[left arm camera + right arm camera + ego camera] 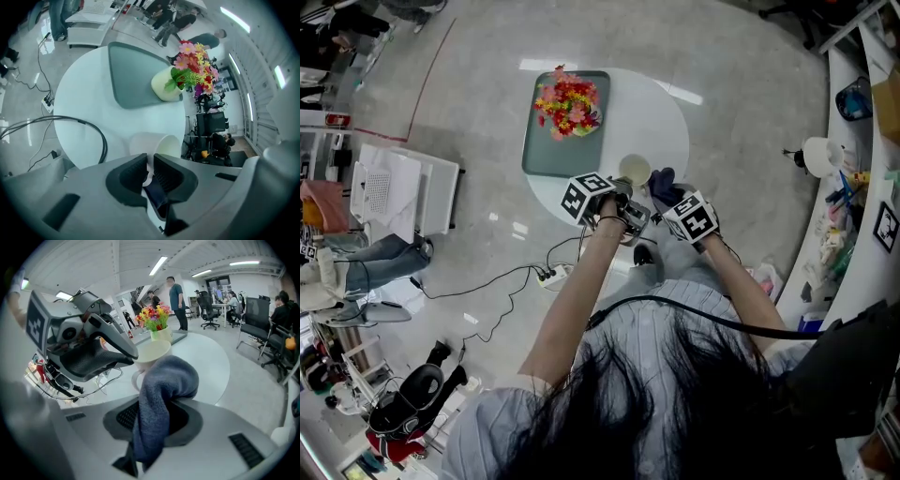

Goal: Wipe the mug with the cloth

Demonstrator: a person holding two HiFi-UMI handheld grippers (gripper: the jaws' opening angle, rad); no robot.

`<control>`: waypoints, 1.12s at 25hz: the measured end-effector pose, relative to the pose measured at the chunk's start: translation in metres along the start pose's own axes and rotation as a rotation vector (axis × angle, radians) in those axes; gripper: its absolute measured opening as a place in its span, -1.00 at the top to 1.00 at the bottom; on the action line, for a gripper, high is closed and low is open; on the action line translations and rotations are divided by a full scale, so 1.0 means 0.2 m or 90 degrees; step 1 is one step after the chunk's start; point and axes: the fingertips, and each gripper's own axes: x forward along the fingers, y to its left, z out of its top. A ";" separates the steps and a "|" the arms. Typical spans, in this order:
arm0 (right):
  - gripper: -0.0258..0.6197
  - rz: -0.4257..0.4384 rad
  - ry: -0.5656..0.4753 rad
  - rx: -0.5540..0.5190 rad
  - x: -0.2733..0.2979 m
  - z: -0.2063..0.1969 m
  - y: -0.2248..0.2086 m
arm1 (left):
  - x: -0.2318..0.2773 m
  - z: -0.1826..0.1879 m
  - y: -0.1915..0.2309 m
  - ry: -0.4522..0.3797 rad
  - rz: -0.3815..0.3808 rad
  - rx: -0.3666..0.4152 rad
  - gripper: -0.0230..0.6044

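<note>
Pinches the upright cream ceramic mug [151, 352], near the front edge of the round white table [670, 131], with the left gripper [149, 164], jaws pressed almost together on it (rim or handle, hard to tell). Clamps the bunched dark blue fleece cloth [164, 380] in the right gripper [152, 416], jaws tight on it, bunch touching the mug's side.

The person wears a pale blue, finely striped shirt [656, 342] with short sleeves, and long dark hair [675, 412] falls over it. A black cable [712, 320] crosses the shoulder. The left gripper [149, 165] and right gripper [152, 416] have grey moulded shells with black ribbed pads [165, 177]. Each carries a cube [586, 197] of black-and-white square markers.
</note>
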 end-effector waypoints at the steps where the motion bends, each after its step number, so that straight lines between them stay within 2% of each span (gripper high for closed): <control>1: 0.61 0.002 0.001 -0.003 0.00 0.00 0.01 | 0.00 0.00 0.00 -0.004 -0.006 -0.015 0.79; 5: 0.61 0.014 0.009 -0.019 0.00 -0.02 0.06 | 0.00 -0.02 0.00 -0.016 -0.024 -0.042 0.79; 11: 0.61 0.012 0.008 -0.025 -0.03 -0.01 0.04 | -0.02 0.00 -0.02 -0.008 -0.031 0.008 0.79; 13: 0.61 0.010 0.004 -0.019 -0.04 0.00 0.03 | -0.06 0.02 -0.04 -0.018 -0.033 0.043 0.79; 18: 0.61 0.002 -0.019 -0.009 -0.11 0.06 0.01 | -0.15 0.04 -0.10 -0.036 -0.060 0.168 0.79; 24: 0.61 -0.003 -0.051 -0.004 -0.19 0.15 0.02 | -0.23 -0.02 -0.14 -0.007 -0.128 0.262 0.79; 28: 0.61 -0.001 -0.069 -0.014 -0.25 0.19 0.06 | -0.29 -0.06 -0.15 0.007 -0.148 0.379 0.79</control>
